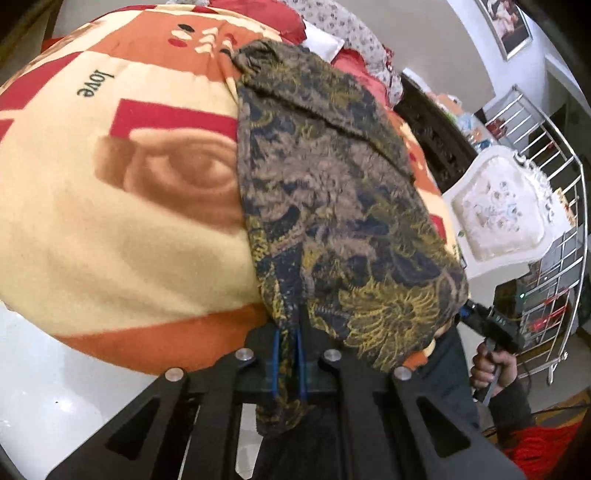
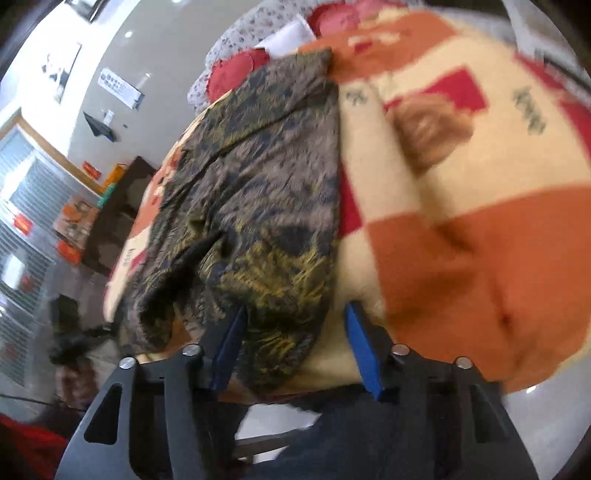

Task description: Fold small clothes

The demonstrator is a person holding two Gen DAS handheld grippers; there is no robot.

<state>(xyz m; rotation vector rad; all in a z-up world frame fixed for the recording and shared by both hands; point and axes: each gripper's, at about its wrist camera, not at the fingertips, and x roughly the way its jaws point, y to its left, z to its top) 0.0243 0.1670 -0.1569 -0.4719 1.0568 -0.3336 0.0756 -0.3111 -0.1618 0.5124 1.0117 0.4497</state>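
Note:
A small dark garment (image 1: 332,206) with a brown, navy and yellow pattern lies folded lengthwise on an orange, cream and red blanket (image 1: 122,229). My left gripper (image 1: 288,354) is shut on the garment's near left corner, cloth pinched between the blue pads. My right gripper (image 2: 295,332) is open, its blue fingers (image 2: 364,350) straddling the near end of the garment (image 2: 258,192) without pinching it. The right gripper also shows in the left wrist view (image 1: 491,325) at the garment's right near corner, held by a hand.
The blanket (image 2: 461,221) covers a table with a white glossy edge (image 1: 55,387). Red and floral bedding (image 1: 354,33) is piled at the far end. A white padded chair (image 1: 506,210) and a metal rack (image 1: 554,236) stand to the right.

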